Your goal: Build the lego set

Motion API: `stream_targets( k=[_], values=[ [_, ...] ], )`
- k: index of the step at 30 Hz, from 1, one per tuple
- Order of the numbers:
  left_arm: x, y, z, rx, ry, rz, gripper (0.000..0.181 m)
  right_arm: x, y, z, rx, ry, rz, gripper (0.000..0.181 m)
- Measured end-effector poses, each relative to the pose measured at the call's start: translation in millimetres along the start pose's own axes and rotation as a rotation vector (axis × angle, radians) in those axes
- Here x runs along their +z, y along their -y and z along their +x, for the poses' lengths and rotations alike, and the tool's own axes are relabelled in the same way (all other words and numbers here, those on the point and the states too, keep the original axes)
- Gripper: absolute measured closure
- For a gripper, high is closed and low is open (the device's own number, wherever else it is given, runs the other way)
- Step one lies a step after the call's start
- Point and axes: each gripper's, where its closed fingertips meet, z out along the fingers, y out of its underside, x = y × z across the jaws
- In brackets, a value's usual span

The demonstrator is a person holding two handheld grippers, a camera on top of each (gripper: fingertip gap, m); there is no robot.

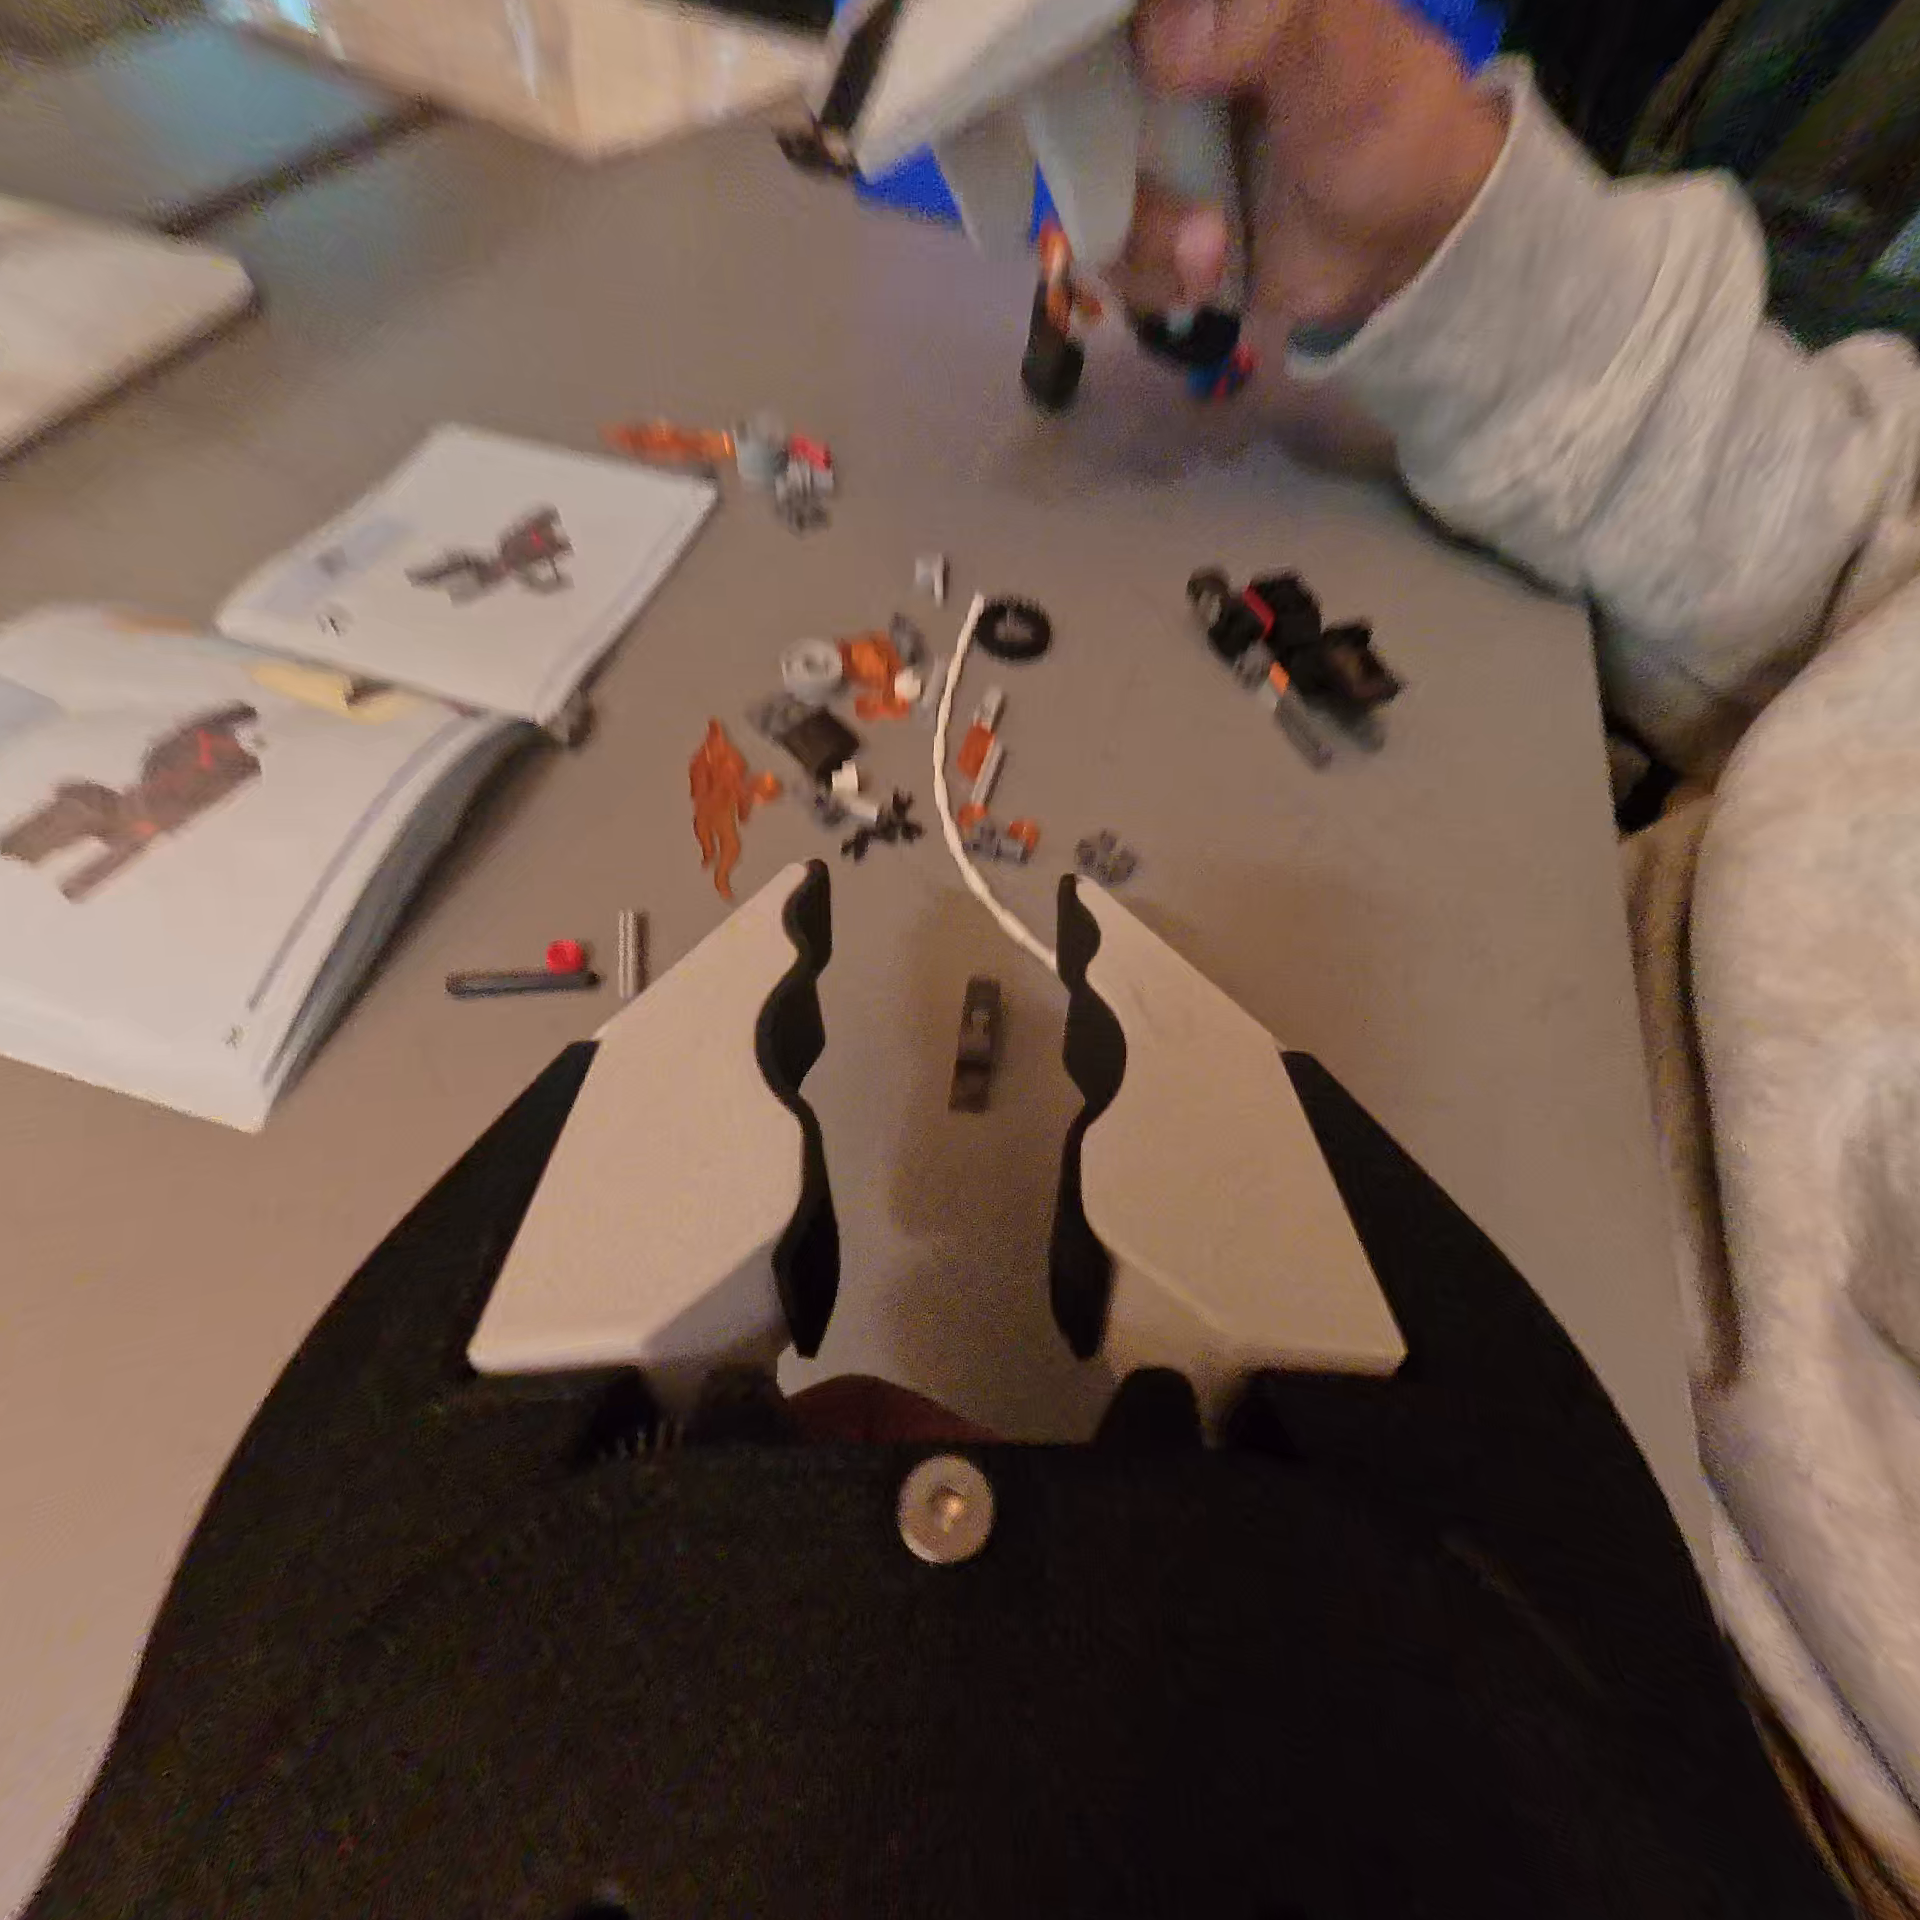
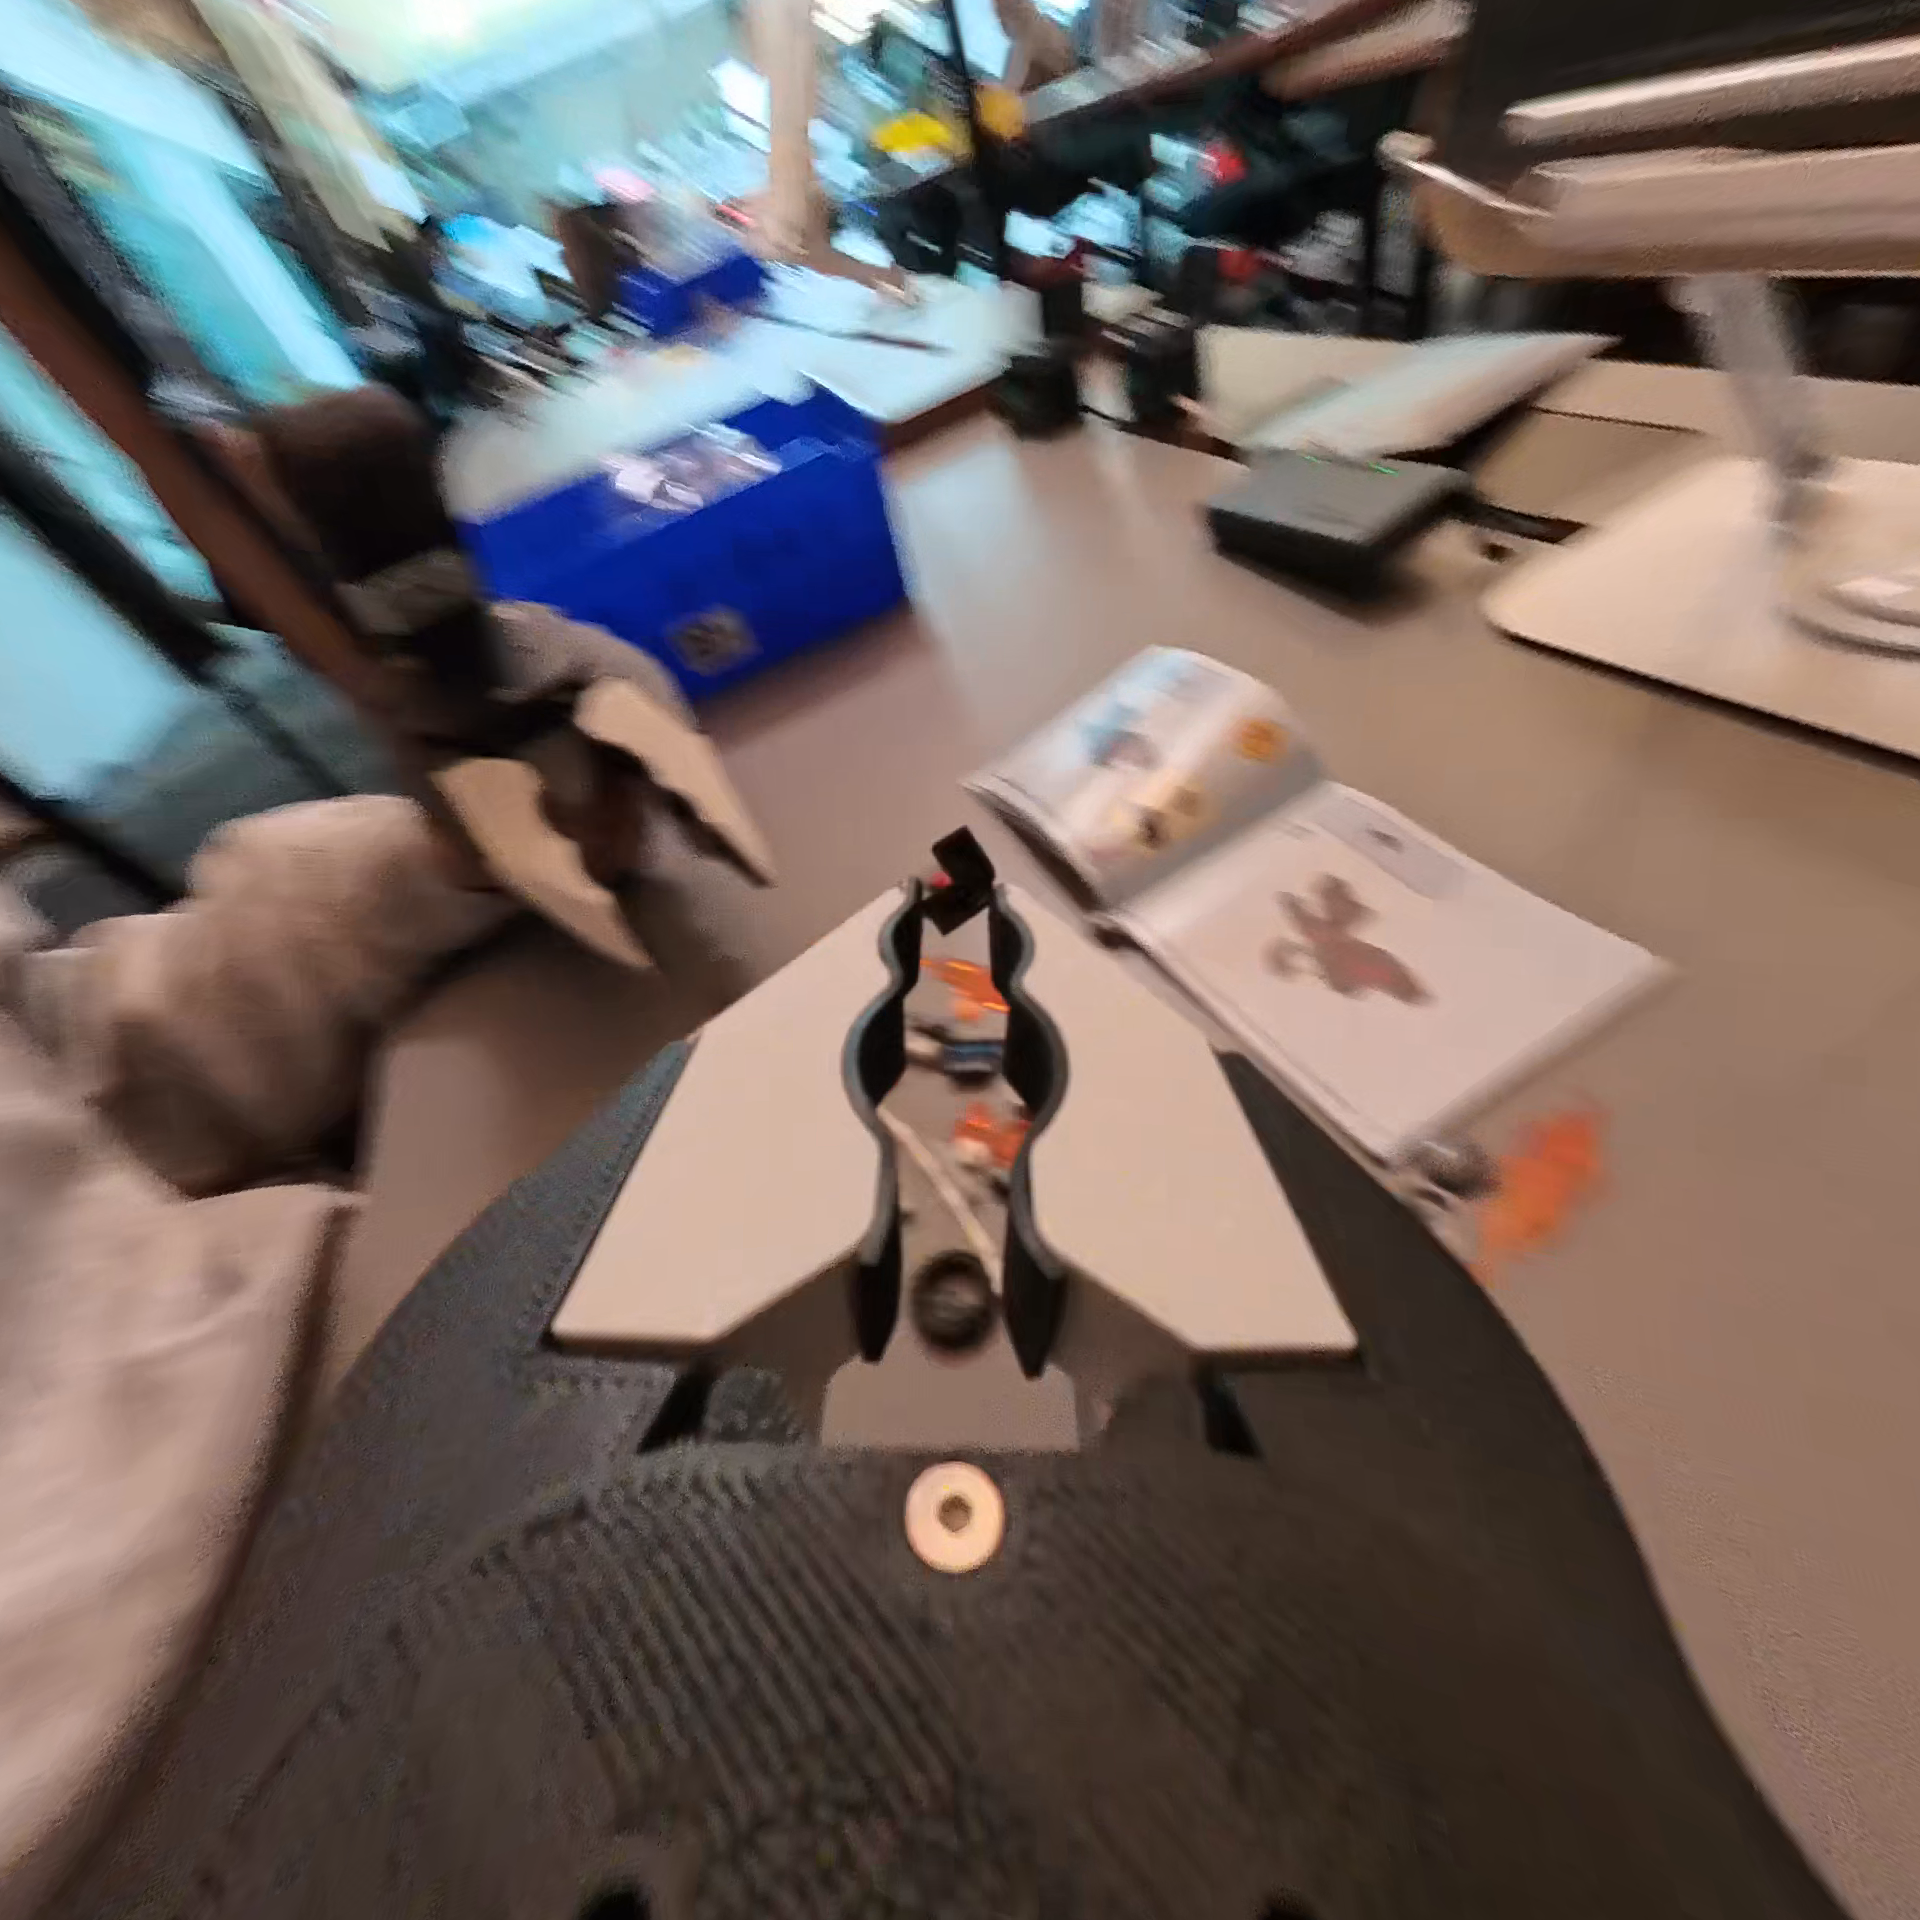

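Note:
My left gripper [image 1: 945,883] is open and empty, low over the grey table [image 1: 1382,987]. A small dark piece [image 1: 977,1044] lies on the table between its fingers. Loose pieces lie just ahead: an orange flame [image 1: 722,800], a white hose [image 1: 956,769], a black ring [image 1: 1013,627] and a black part-built block [image 1: 1299,655]. My right gripper [image 2: 956,902] is shut on a small black piece with a red spot [image 2: 958,854], held up above the table. The left gripper [image 2: 623,831] shows blurred at the left of the right wrist view.
An open instruction booklet [image 1: 312,727] lies left of the pieces; it also shows in the right wrist view [image 2: 1330,935]. A blue box [image 2: 707,540], a black device [image 2: 1330,509] and a white stand base [image 2: 1714,623] stand farther off. A white sleeve [image 1: 1558,395] rests at the table's right edge. To the orange flame [image 1: 722,800]: left tips about 8 cm, right tips about 15 cm. Seen from the right wrist view [image 2: 974,976] as well. From either gripper's tips it is about 15 cm to the black part-built block [image 1: 1299,655].

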Motion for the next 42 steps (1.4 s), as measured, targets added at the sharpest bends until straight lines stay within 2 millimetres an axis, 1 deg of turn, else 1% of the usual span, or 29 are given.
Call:
stream_targets(
  k=[1,3,6,8,10,12,14,18,23,28,33,36,42],
  values=[
    [-2,9,2,0.008,-0.001,0.046,0.139,0,2,-16,0.023,0.107,0.023,0.171],
    [-4,28,11,0.018,-0.024,0.144,0.139,0,-2,-40,0.087,0.297,0.004,0.171],
    [0,49,29,0.023,-0.076,0.25,0.137,0,-9,-67,0.137,0.478,-0.049,0.171],
    [5,57,36,0.039,-0.076,0.287,0.136,2,-18,-82,0.124,0.542,-0.105,0.171],
    [9,63,38,0.06,-0.055,0.314,0.136,8,-31,-92,0.11,0.573,-0.18,0.171],
    [12,66,38,0.095,-0.026,0.336,0.13,12,-42,-99,0.108,0.597,-0.244,0.171],
    [15,64,38,0.128,-0.011,0.327,0.128,15,-48,-103,0.114,0.606,-0.275,0.171],
    [19,61,46,0.135,-0.05,0.307,0.134,15,-50,-104,0.142,0.621,-0.29,0.171],
    [21,60,53,0.147,-0.086,0.3,0.15,16,-54,-102,0.164,0.616,-0.309,0.17],
    [26,60,59,0.157,-0.104,0.296,0.152,16,-57,-104,0.166,0.624,-0.328,0.17],
    [29,58,65,0.183,-0.12,0.282,0.171,16,-58,-105,0.17,0.63,-0.333,0.171],
    [29,57,66,0.184,-0.131,0.279,0.18,16,-59,-104,0.178,0.628,-0.335,0.171],
    [28,57,65,0.168,-0.145,0.279,0.181,17,-59,-105,0.179,0.631,-0.336,0.17]
  ],
)
